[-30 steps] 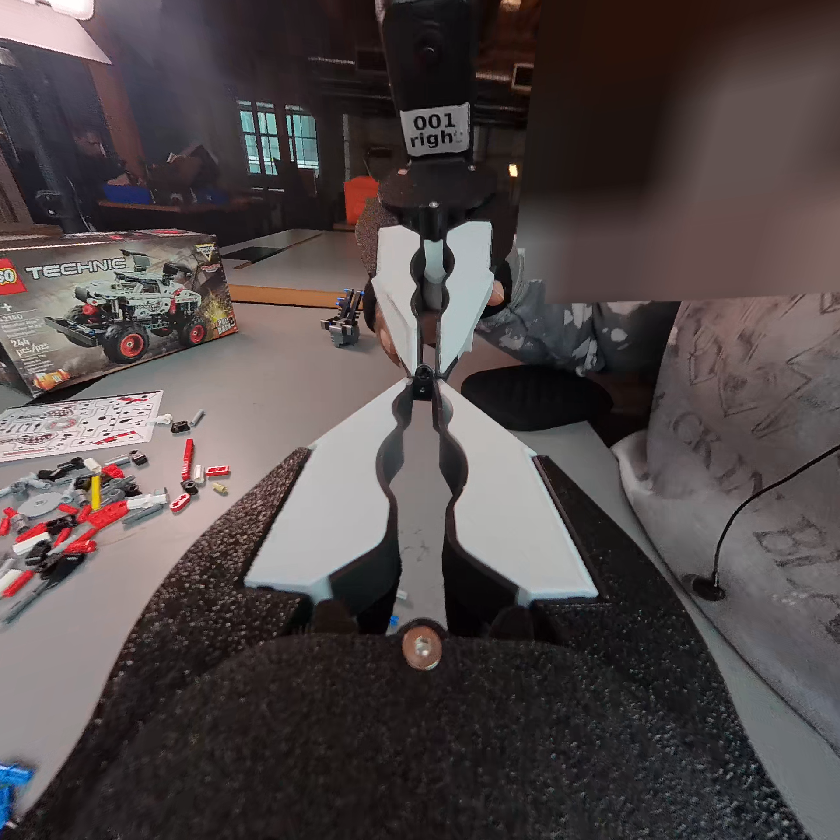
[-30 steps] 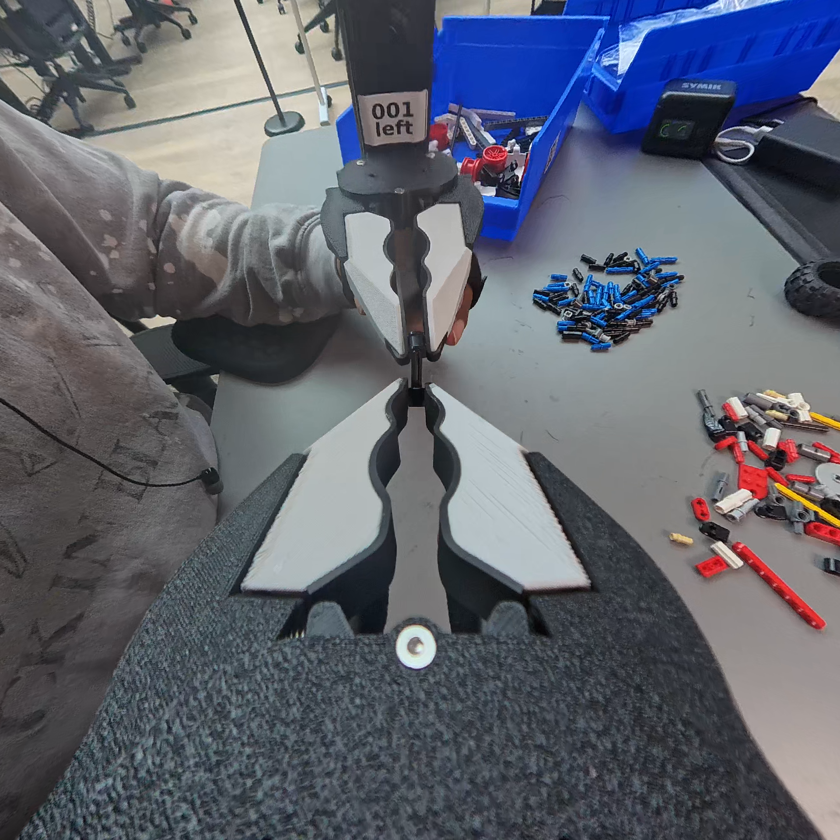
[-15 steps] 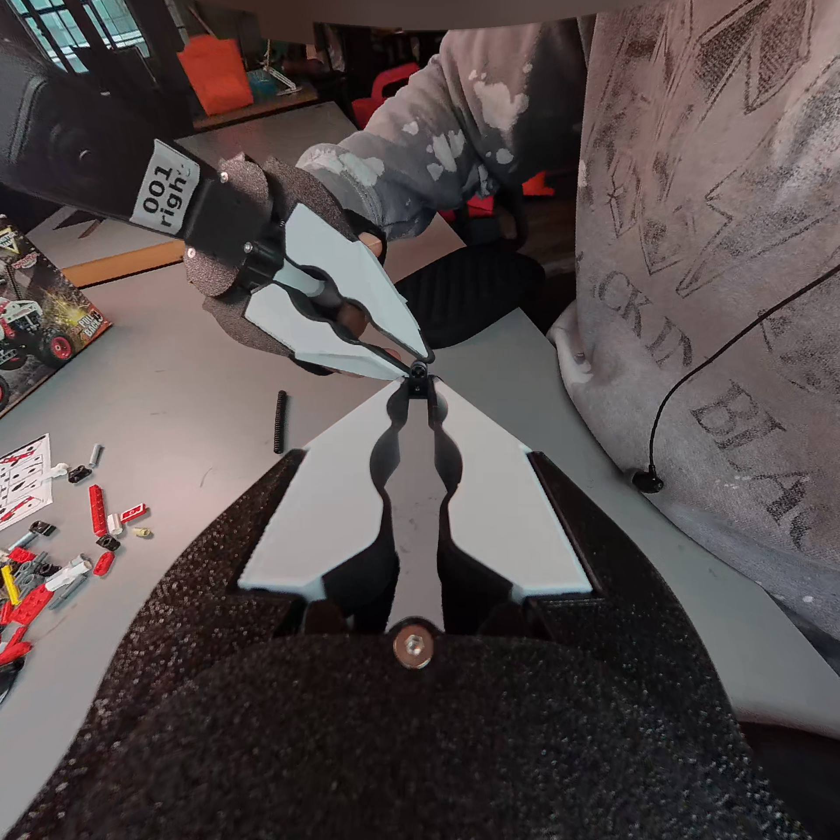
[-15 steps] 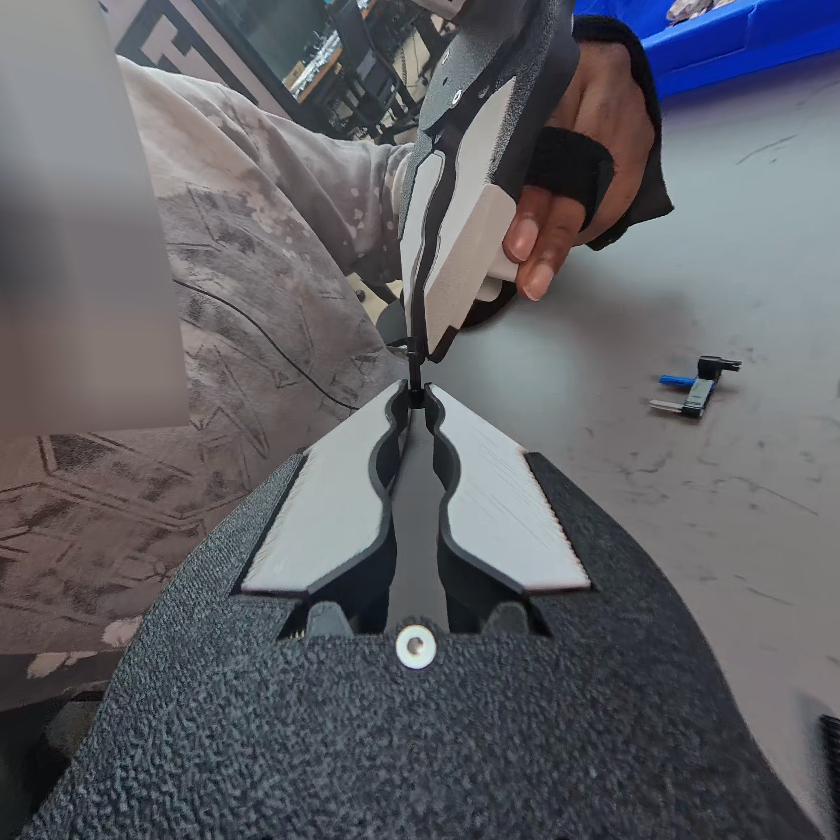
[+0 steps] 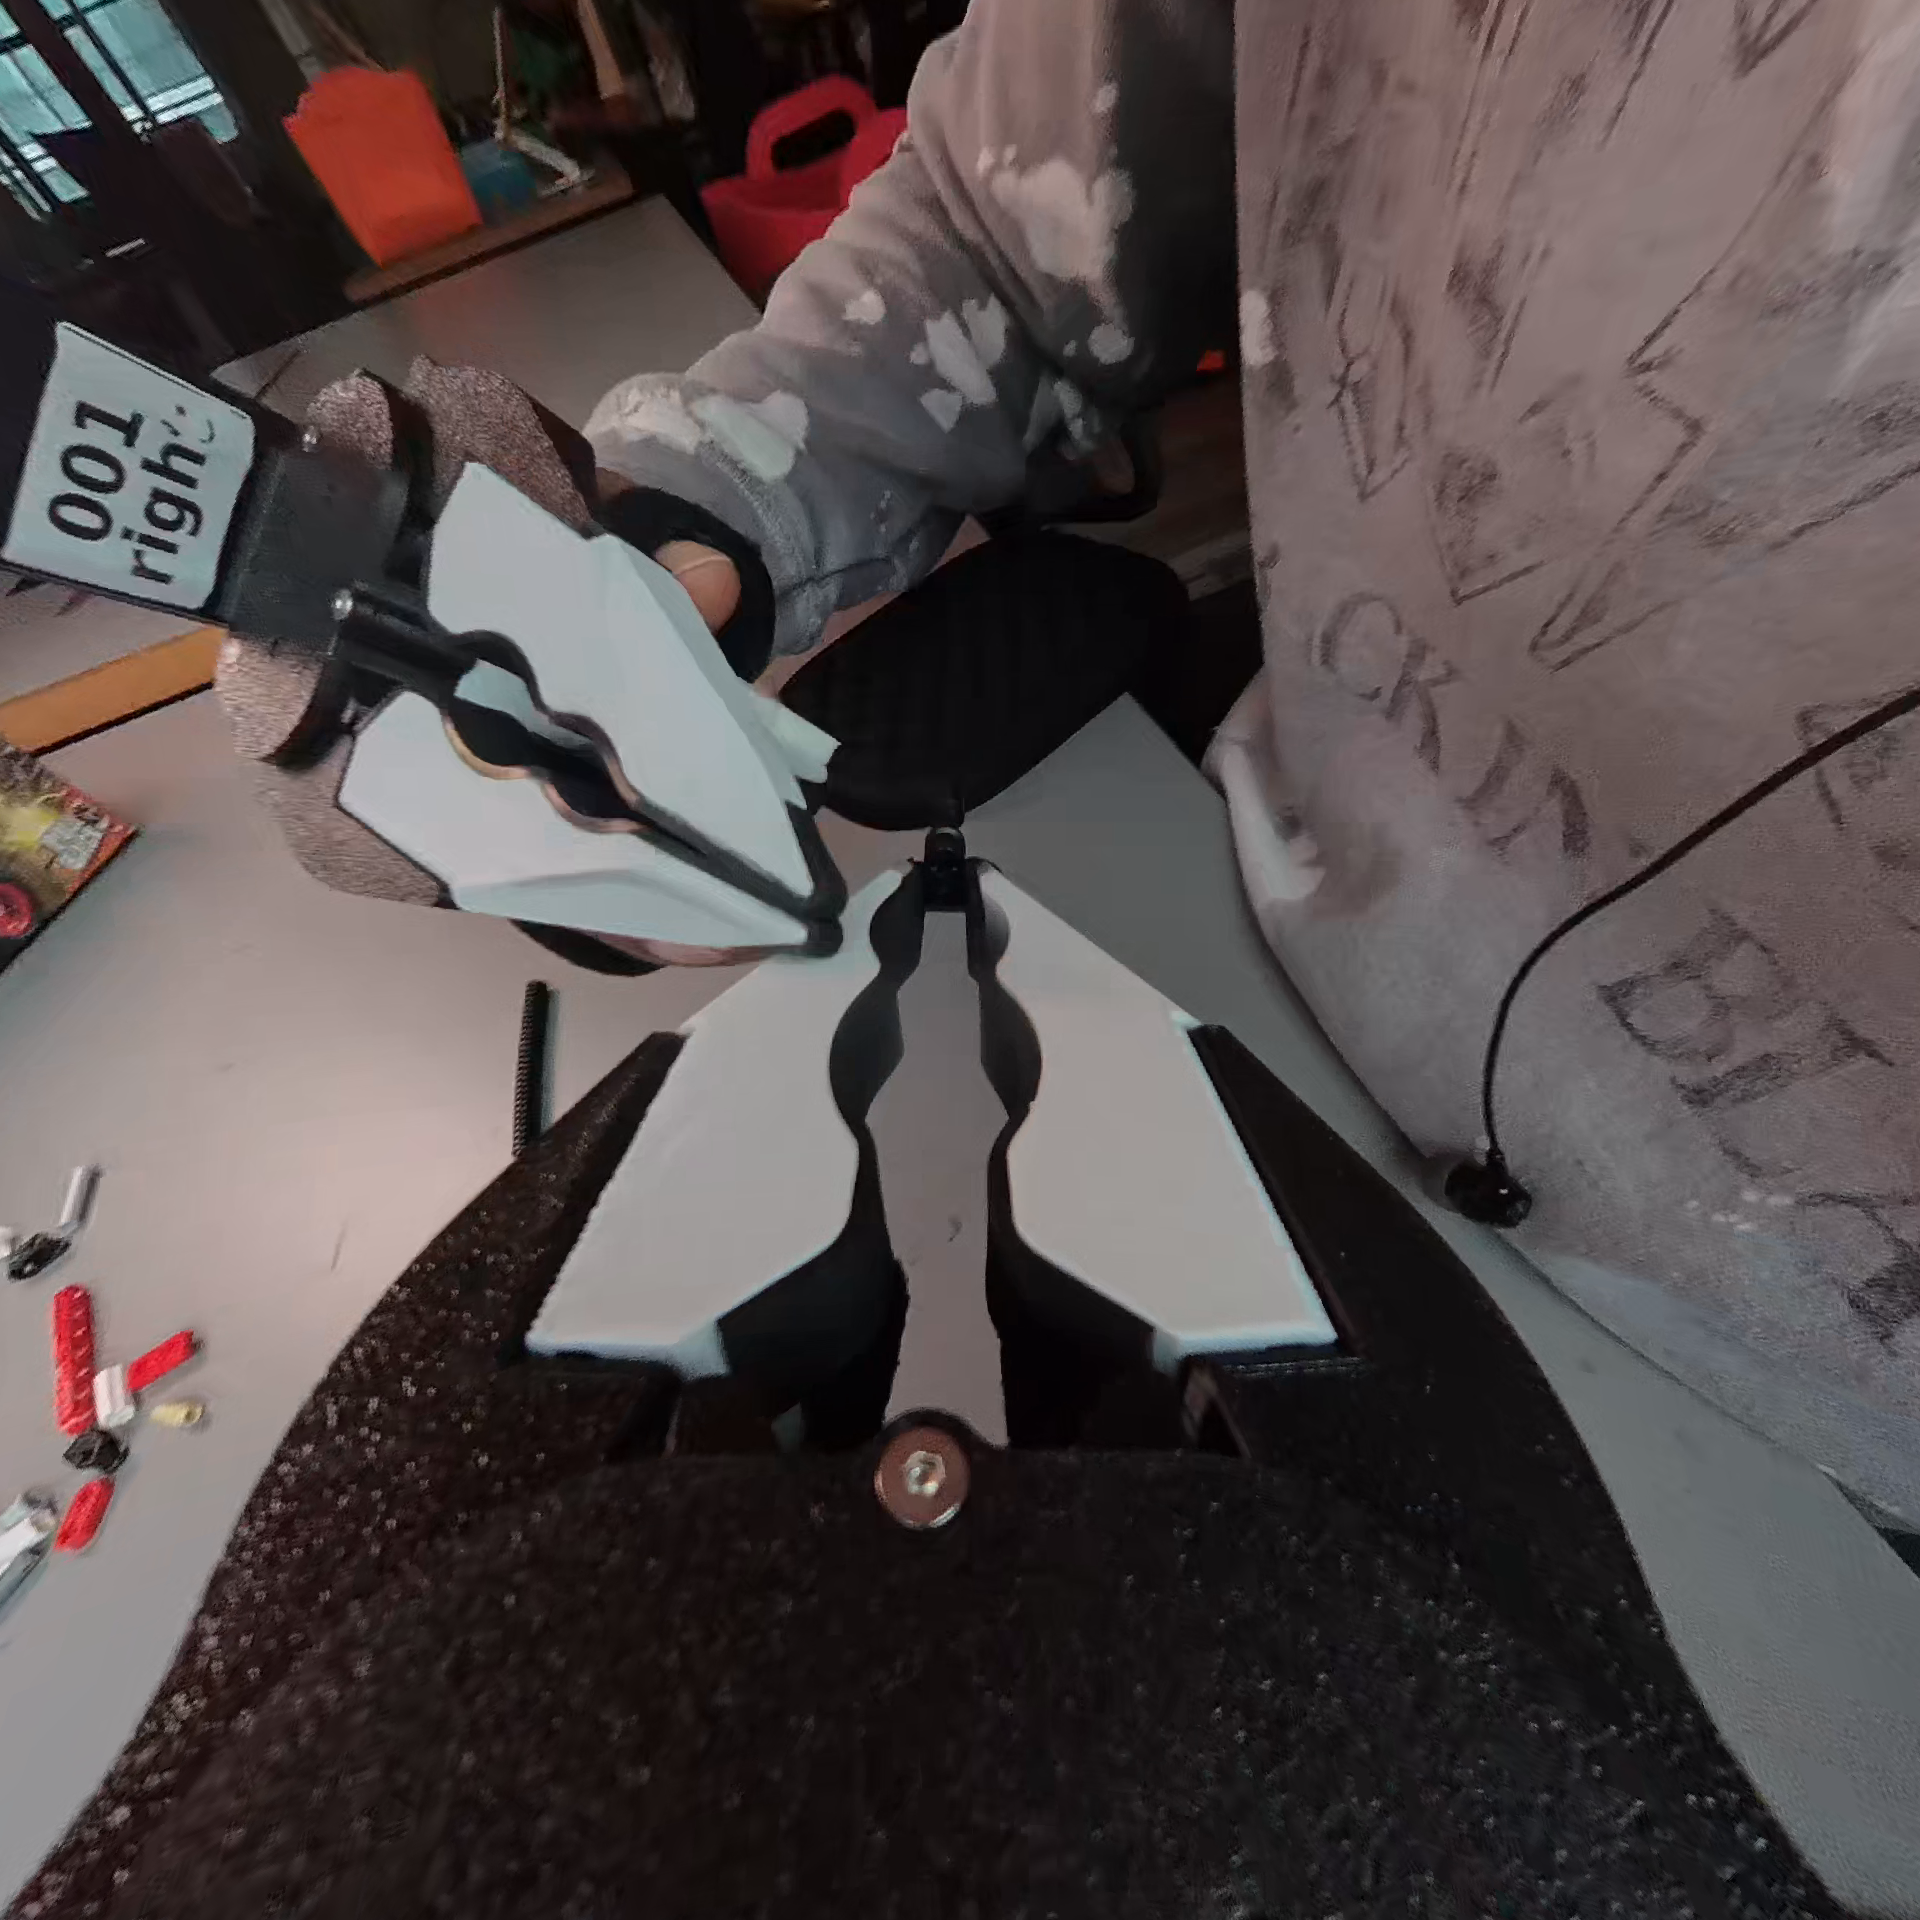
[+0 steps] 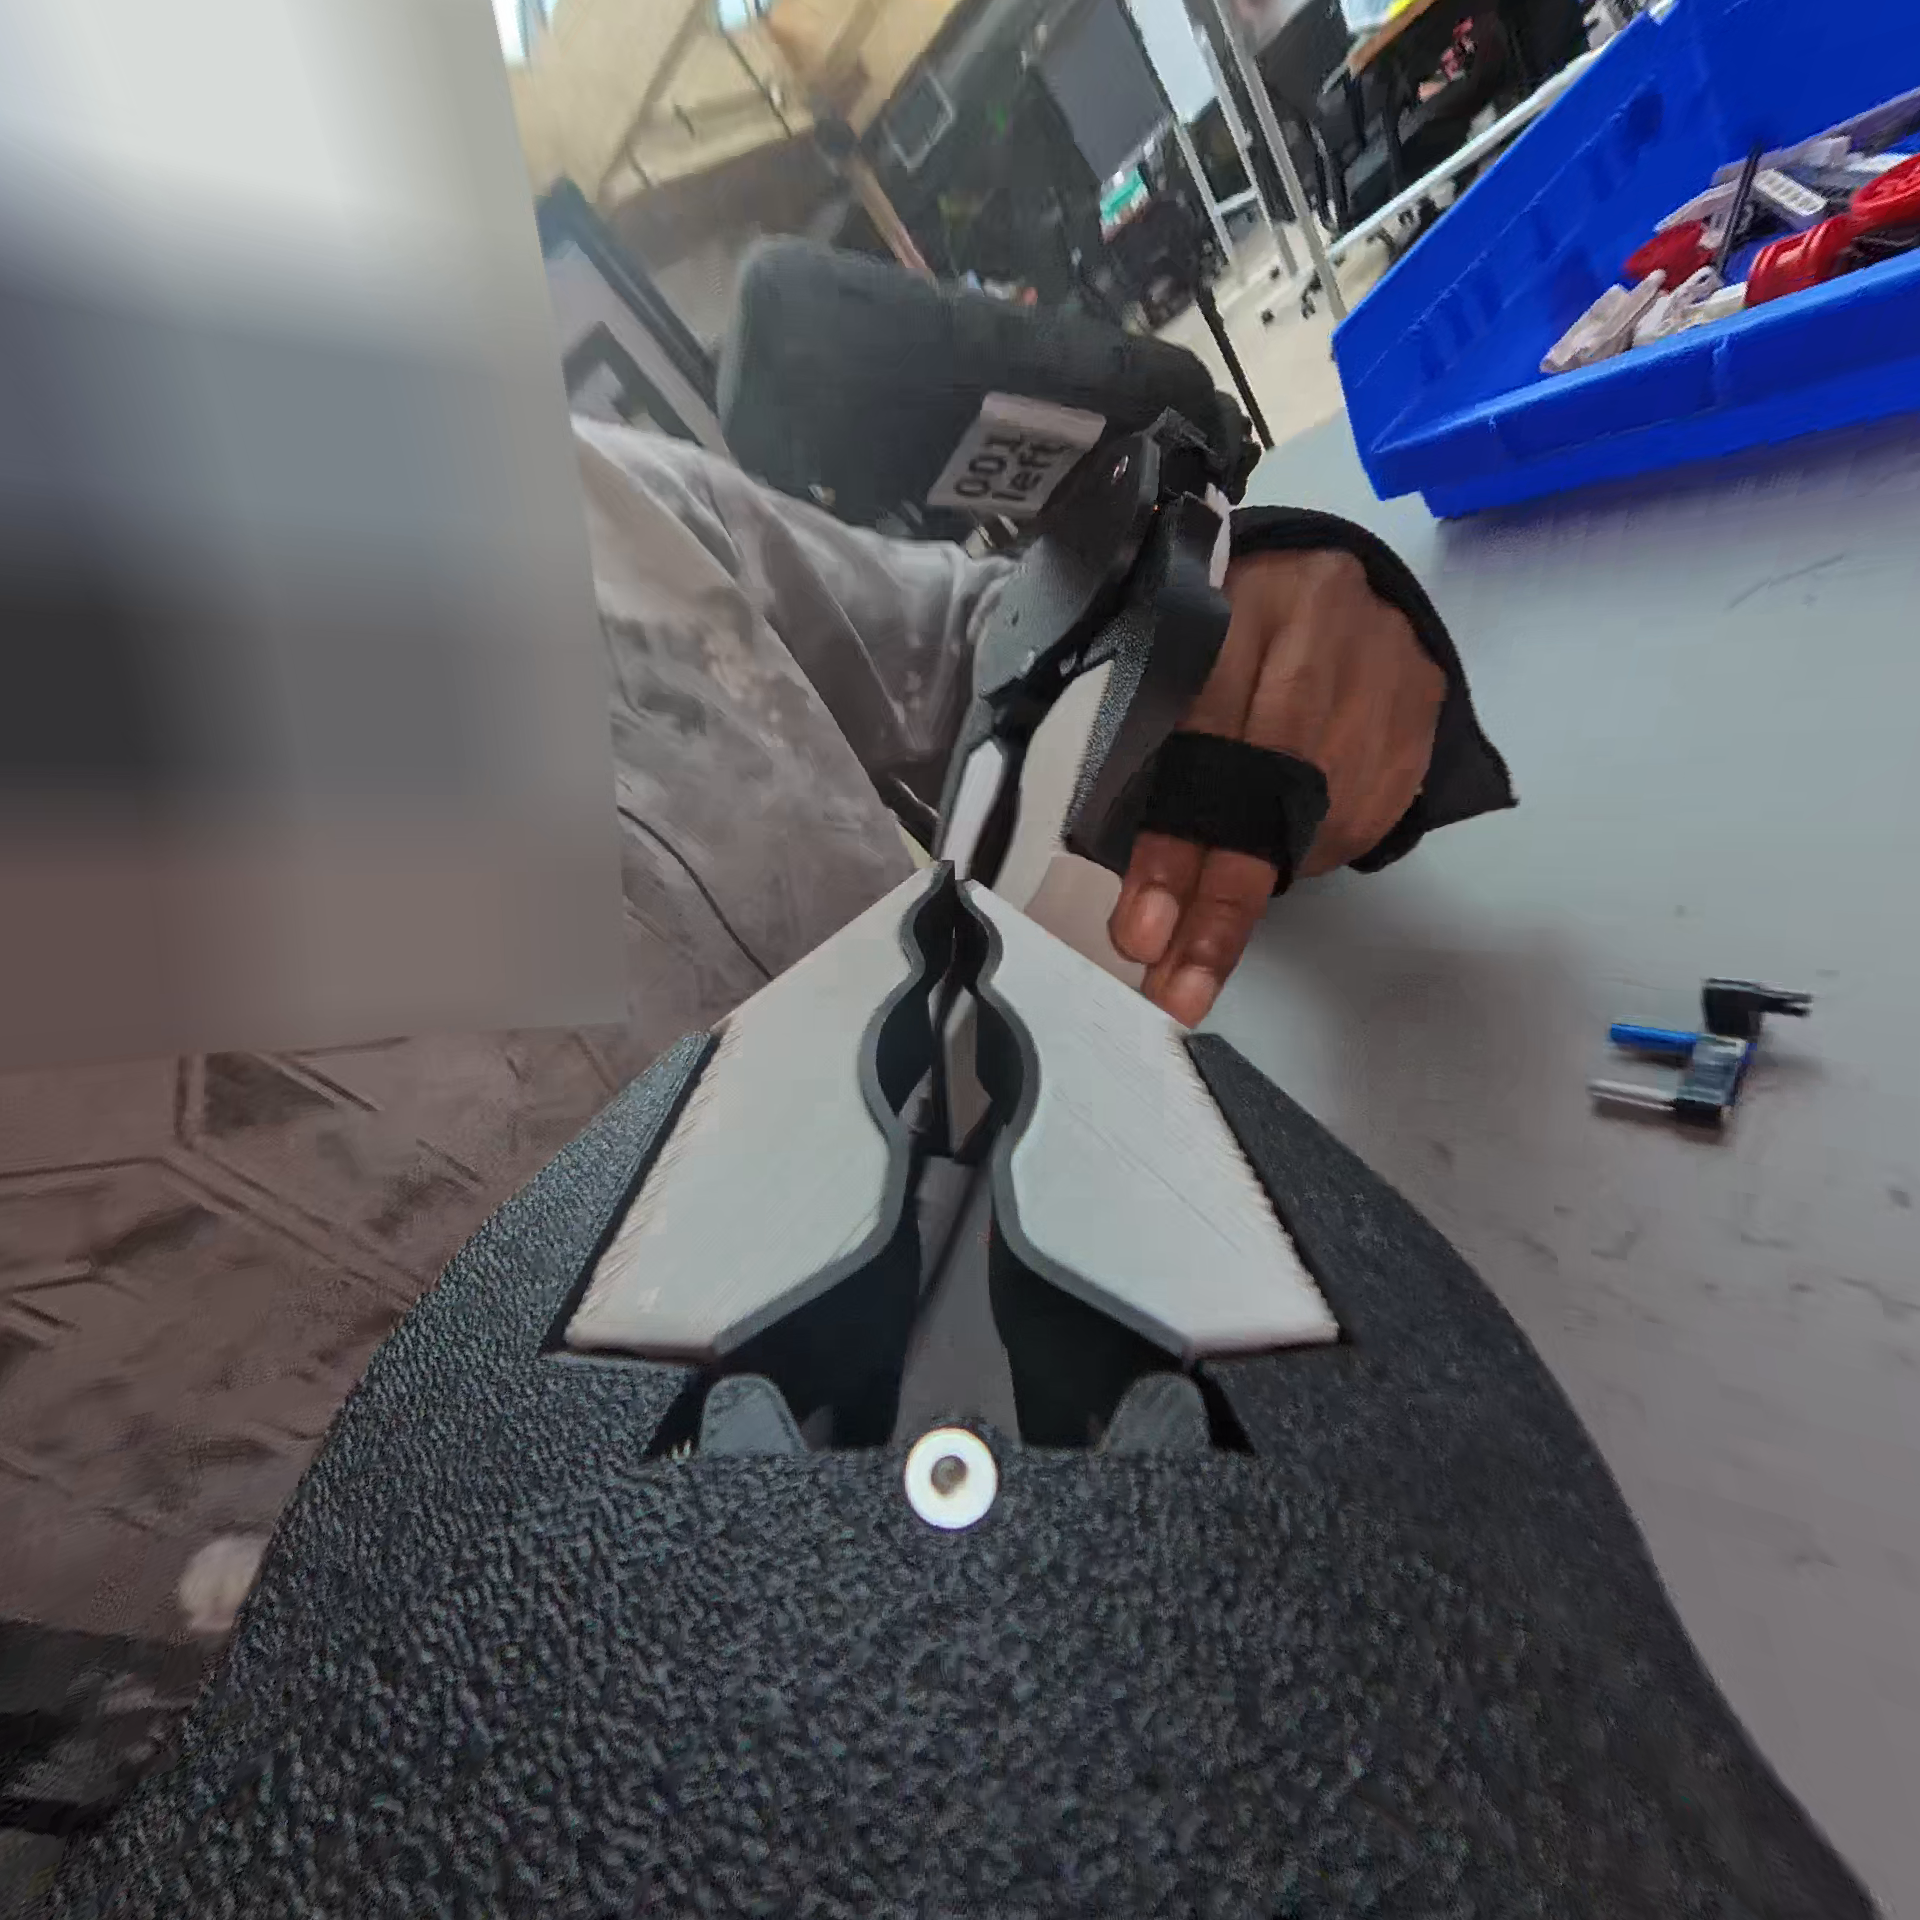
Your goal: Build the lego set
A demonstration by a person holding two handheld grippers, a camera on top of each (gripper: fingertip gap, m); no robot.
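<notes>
My left gripper [image 5: 943,896] is shut on a small black Lego piece [image 5: 943,860] that sticks out past its tips, held above the grey table [image 5: 312,1039] close to the person's torso. My right gripper [image 5: 821,928] comes in from the left, shut, with its tips just left of the piece and apart from it. In the right wrist view the right gripper [image 6: 954,885] is shut with nothing showing at its tips. The left gripper [image 6: 982,831] stands right behind it, held by a gloved hand [image 6: 1299,727].
A black axle [image 5: 532,1060] and loose red, white and black pieces [image 5: 94,1382] lie on the table to the left. A small blue, grey and black assembly [image 6: 1704,1049] lies to the right. A blue bin [image 6: 1621,343] of parts stands at the back. The person's torso [image 5: 1558,623] is close. Some 6 cm of space lies between my two pairs of fingers.
Both grippers met tip to tip on the black piece. Now the right gripper's tips have come off it and shifted left. The piece stays in the left gripper.
</notes>
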